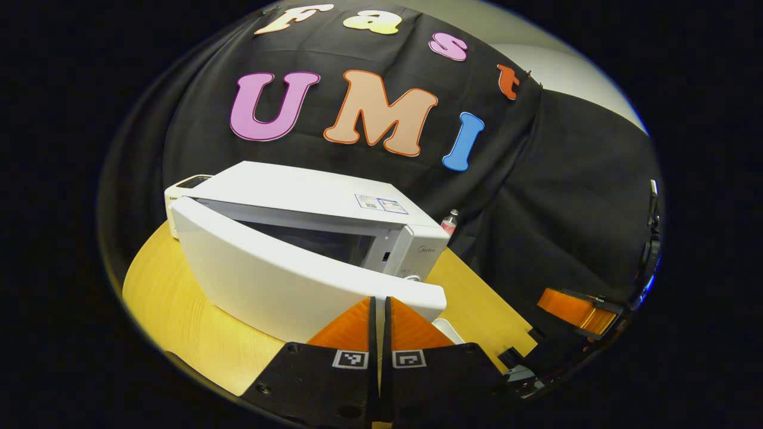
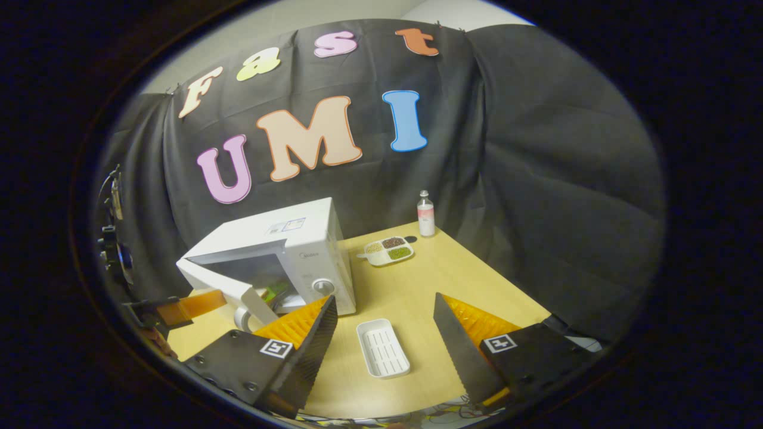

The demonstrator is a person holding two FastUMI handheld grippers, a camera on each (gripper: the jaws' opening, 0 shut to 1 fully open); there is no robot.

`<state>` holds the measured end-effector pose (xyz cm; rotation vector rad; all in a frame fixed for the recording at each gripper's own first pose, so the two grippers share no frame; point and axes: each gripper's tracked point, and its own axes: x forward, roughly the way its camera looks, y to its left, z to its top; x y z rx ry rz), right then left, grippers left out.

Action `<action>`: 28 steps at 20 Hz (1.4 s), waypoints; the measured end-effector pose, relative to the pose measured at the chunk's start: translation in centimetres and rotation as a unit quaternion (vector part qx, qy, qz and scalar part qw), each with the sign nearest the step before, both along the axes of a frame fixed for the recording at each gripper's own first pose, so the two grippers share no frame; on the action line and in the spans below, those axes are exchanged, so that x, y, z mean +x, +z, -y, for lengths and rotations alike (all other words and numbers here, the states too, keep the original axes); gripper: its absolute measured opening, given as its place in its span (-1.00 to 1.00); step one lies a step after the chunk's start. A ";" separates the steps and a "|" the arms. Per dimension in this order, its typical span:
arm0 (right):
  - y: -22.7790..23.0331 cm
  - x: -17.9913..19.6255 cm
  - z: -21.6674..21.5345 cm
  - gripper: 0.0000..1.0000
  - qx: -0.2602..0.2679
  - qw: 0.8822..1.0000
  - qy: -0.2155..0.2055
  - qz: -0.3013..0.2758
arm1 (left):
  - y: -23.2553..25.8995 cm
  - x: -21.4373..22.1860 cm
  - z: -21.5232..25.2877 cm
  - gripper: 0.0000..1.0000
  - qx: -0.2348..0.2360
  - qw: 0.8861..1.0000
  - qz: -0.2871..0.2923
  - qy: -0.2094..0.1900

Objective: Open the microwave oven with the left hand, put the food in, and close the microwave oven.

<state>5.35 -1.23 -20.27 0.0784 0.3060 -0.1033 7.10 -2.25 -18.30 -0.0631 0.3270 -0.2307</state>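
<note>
The left gripper (image 1: pixel 380 310) stood at the bottom centre of the left gripper view with its fingers closed together, nothing between them, and their tips were just in front of the free edge of the door (image 1: pixel 298 280). The door was partly open, swung out from the microwave (image 1: pixel 322 196) in the middle of the frame. In the right gripper view the right gripper (image 2: pixel 384 310) was wide open at the bottom, and a white tray (image 2: pixel 382 348) lay on the table (image 2: pixel 411 280) between its fingers, a little ahead of them. I judge the tray to be light, stiff and somewhat slippery plastic, so its long rim would be the safest place to take hold. A divided dish (image 2: pixel 388 250) with food sat farther up, right of the microwave, near a bottle (image 2: pixel 425 214). Something green showed inside the microwave, but I could not tell what.
</note>
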 end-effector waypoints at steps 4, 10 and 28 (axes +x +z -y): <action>-0.4 0.3 0.1 0.83 -0.004 1.000 0.012 -0.004 | 0.1 2.5 0.9 -0.99 0.010 1.000 0.011 0.003; -0.8 0.3 0.6 0.83 0.000 1.000 0.011 -0.008 | 0.5 5.1 1.0 -0.99 0.004 1.000 0.016 0.015; -0.8 0.3 2.8 0.83 0.025 0.999 -0.033 0.007 | -0.6 9.5 0.4 -0.99 0.000 0.998 -0.003 0.059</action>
